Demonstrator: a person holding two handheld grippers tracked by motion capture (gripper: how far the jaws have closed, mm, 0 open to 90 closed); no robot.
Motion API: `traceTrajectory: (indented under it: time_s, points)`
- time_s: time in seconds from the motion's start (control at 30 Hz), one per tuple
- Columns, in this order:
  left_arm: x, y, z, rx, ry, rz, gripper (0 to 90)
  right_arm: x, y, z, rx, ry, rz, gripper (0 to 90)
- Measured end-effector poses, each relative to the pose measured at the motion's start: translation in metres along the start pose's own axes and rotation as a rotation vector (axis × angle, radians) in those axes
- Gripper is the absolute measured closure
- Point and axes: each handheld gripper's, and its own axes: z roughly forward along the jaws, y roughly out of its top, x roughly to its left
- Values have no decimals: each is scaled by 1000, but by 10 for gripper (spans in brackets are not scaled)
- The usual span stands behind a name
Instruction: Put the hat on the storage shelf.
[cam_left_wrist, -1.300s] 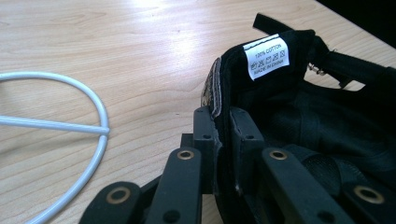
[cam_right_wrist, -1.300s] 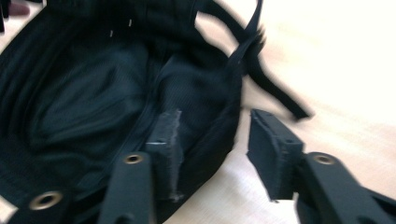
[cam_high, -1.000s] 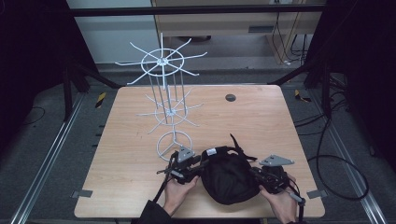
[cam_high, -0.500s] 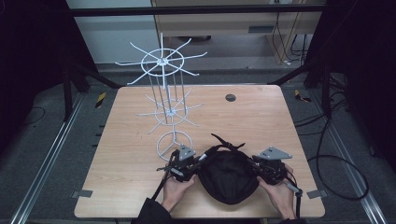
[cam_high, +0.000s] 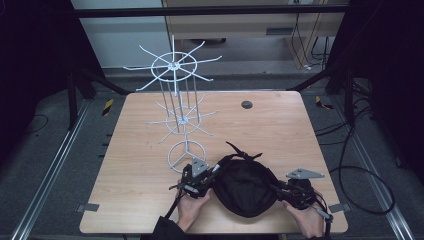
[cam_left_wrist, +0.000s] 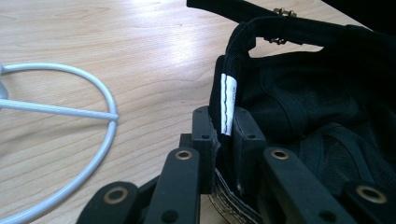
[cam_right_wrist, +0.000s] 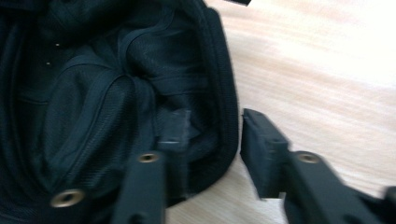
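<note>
black cap lies upturned at the near edge of the tabletop, just beside the white wire rack; left tongs are clenched on its labelled rim, while right tongs straddle the opposite rim, spread apart and not clamped

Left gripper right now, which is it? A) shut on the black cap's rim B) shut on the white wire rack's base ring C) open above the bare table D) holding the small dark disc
A: in the left gripper view the left gripper has its jaws closed on the rim of the black cap, right at the white tag, while the white wire rack's base ring lies apart on the table.
</note>
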Motion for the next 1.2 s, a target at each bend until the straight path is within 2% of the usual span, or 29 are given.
traceTrajectory:
  time_s: [0.1, 0.2, 0.3, 0.37, 0.47, 0.53, 0.6, 0.7, 0.73, 0.97, 1.03, 1.1, 1.2]
  points:
    - [0, 0, 1, 3, -10, -5, 804, -2, 3, 4, 50, -13, 14, 812]
    - [0, -1, 2, -3, -38, -20, 794, -4, 8, 1, 35, -28, 37, 839]
    - [-2, 0, 5, 4, -76, -10, 774, -2, 16, -11, -53, -81, 5, 843]
    - [-4, 0, 8, 11, -79, -2, 751, 0, 21, -19, -137, -116, -25, 842]
    - [-6, 1, 14, 25, -81, 2, 764, 5, 26, -32, -265, -123, -67, 840]
    - [-7, 2, 20, 28, -85, -8, 772, 8, 28, -36, -311, -118, -99, 839]
    - [-8, 3, 24, 31, -76, -5, 777, 13, 28, -37, -332, -102, -144, 838]
    - [-9, 5, 31, 26, -72, -13, 780, 20, 27, -35, -329, -73, -192, 839]
    - [-9, 5, 32, 21, -70, -13, 780, 20, 27, -35, -329, -73, -192, 839]
    - [-6, 6, 41, 25, -76, 5, 766, 28, 21, -29, -326, 17, -223, 839]
    - [-5, 5, 40, 36, -97, -8, 737, 31, 19, -27, -318, 21, -236, 839]
    - [-2, 5, 34, 45, -122, 2, 686, 33, 17, -26, -312, 7, -246, 838]
    - [0, 5, 23, 48, -127, 18, 597, 34, 13, -25, -295, -9, -240, 839]
